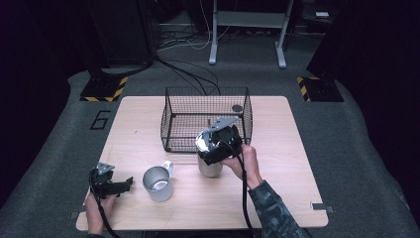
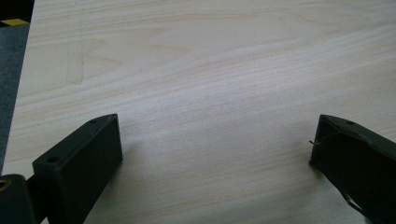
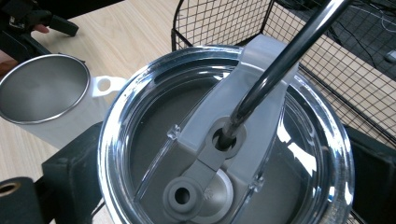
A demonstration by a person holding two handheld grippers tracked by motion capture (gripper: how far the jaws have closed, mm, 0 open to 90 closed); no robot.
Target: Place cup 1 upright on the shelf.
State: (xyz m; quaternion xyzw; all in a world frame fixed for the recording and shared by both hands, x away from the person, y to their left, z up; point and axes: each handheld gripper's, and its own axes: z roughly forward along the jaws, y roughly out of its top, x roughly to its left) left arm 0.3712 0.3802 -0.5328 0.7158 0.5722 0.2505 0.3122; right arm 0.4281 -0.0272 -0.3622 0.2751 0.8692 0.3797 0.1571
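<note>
A steel tumbler [image 1: 209, 167] with a clear lid [image 3: 154, 107] and a metal straw [image 3: 280, 60] stands at the table's middle, just in front of a black wire basket [image 1: 205, 119]. My right gripper [image 1: 220, 144] comes down on it from above, with a jaw pressed to each side just under the lid, shut on the tumbler [image 3: 219, 186]. To its left stands an open steel mug [image 1: 157, 184] with a white handle [image 3: 103, 85]. At the front left my left gripper [image 1: 126, 183] lies low over bare wood, open with nothing between its jaws [image 2: 215, 144].
The wire basket [image 3: 224, 21] holds a small dark round object [image 1: 237, 108] at its back right corner. The table's left edge [image 2: 21, 93] is close to the left gripper. Cables and a metal stand [image 1: 247, 20] are on the floor behind the table.
</note>
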